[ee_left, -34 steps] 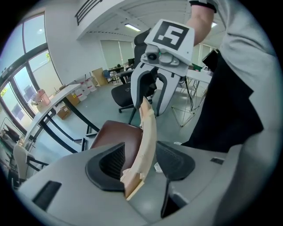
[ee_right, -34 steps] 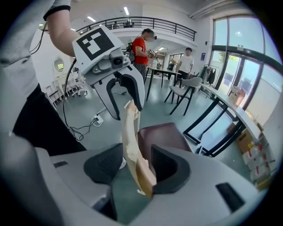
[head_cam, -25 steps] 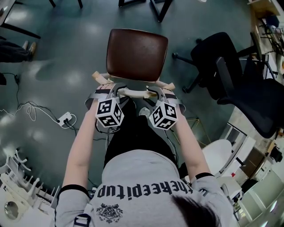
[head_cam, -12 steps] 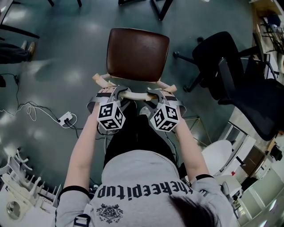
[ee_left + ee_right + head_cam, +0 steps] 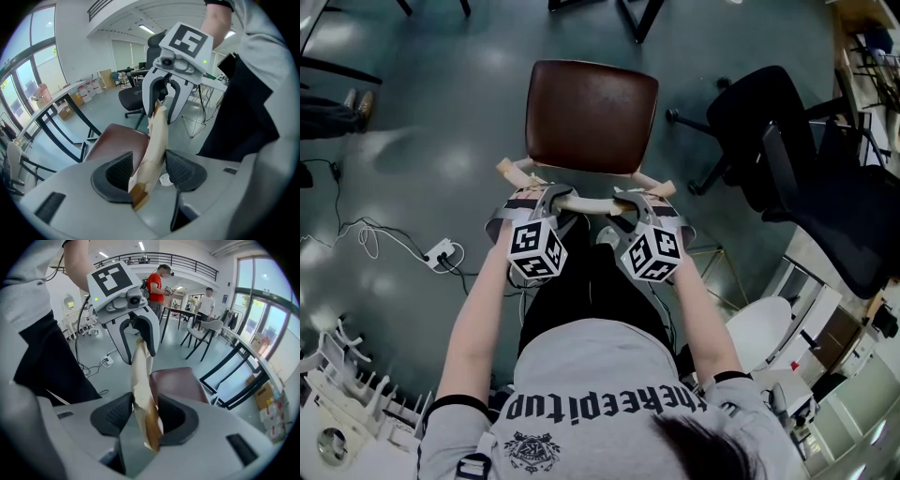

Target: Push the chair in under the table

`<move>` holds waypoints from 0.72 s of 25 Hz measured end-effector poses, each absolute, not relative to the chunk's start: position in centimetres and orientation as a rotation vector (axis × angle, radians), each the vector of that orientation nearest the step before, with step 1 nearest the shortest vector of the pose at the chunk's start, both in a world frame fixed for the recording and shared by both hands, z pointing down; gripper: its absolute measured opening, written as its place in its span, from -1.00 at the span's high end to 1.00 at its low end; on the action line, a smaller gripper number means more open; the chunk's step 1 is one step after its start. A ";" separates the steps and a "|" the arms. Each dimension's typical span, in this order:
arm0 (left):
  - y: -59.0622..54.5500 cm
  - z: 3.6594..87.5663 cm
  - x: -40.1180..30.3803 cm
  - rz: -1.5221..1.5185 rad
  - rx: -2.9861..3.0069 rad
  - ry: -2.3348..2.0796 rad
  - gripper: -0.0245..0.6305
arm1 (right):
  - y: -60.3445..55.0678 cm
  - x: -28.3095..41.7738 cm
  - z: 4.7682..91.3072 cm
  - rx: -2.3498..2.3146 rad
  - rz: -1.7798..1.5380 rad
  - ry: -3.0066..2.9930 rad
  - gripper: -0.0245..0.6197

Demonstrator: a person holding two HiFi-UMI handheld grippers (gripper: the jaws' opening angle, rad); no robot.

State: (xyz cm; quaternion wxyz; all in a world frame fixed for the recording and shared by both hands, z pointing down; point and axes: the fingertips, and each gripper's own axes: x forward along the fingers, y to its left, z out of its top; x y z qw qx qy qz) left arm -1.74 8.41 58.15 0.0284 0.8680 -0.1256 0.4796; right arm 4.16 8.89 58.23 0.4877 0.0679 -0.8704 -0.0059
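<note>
Chair (image 5: 591,112) with a rounded-square seat of dark brown, faintly glossy, leather-like upholstery stands on a smooth grey-green floor (image 5: 441,112) directly in front of a person, seat turned away from them and the curved backrest (image 5: 586,199) of pale, bare wood nearest. The left gripper (image 5: 547,195) and right gripper (image 5: 630,199), both grey moulded plastic topped with black-and-white marker cubes, sit side by side on that rail. In the left gripper view the wood fills the gap between the dark, finely ribbed pads (image 5: 115,171), which are clamped on it. The right gripper's jaws have just been closing, and its own view shows them pressed against the same rail from both sides, a darker brown patch of the wood showing at the pads. Black metal table legs (image 5: 628,19) cross the top edge of the head view, apart from the seat's far edge, so the chair is not yet under the table. A black office chair (image 5: 806,159) stands to the right, a white power strip (image 5: 439,251) with looping cables to the left. A cardboard box (image 5: 263,397) rests by the windows, its contents out of sight.
</note>
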 end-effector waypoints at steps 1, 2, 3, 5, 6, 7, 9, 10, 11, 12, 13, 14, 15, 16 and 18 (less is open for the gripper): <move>8.4 58.1 -1.8 1.481 2.682 -0.389 0.23 | 8.9 4.1 58.2 0.167 -0.016 -2.117 0.37; 8.3 58.1 -1.9 1.481 2.685 -0.390 0.23 | 8.8 4.0 58.2 0.171 -0.017 -2.117 0.37; 8.2 58.0 -2.0 1.482 2.688 -0.390 0.23 | 8.7 3.9 58.1 0.175 -0.019 -2.118 0.37; 7.6 57.9 -2.3 1.482 2.693 -0.388 0.23 | 8.2 3.7 58.0 0.188 -0.022 -2.120 0.37; 7.3 57.9 -2.3 1.482 2.696 -0.387 0.22 | 7.9 3.6 58.0 0.195 -0.024 -2.121 0.37; 6.9 57.9 -2.4 1.482 2.699 -0.386 0.22 | 7.5 3.5 58.0 0.201 -0.026 -2.123 0.37; 6.1 58.0 -2.4 1.481 2.704 -0.383 0.22 | 6.7 3.5 58.1 0.209 -0.029 -2.125 0.37; 5.8 58.0 -2.4 1.481 2.706 -0.382 0.22 | 6.4 3.5 58.1 0.212 -0.030 -2.125 0.37; 5.6 58.0 -2.4 1.482 2.708 -0.381 0.22 | 6.2 3.5 58.0 0.216 -0.031 -2.125 0.37; 5.3 57.9 -2.4 1.481 2.711 -0.381 0.22 | 5.9 3.5 58.0 0.219 -0.031 -2.124 0.37; 5.0 57.8 -2.4 1.481 2.713 -0.381 0.22 | 5.7 3.5 57.9 0.222 -0.030 -2.123 0.37; 4.8 57.8 -2.5 1.480 2.715 -0.381 0.22 | 5.4 3.5 57.9 0.225 -0.030 -2.122 0.36; 4.5 57.8 -2.5 1.480 2.716 -0.380 0.23 | 5.1 3.4 57.9 0.227 -0.029 -2.122 0.36; 4.3 57.7 -2.6 1.479 2.717 -0.378 0.23 | 4.9 3.3 57.8 0.228 -0.029 -2.122 0.36; 3.8 57.7 -2.8 1.480 2.718 -0.373 0.23 | 4.4 3.1 57.8 0.229 -0.030 -2.123 0.36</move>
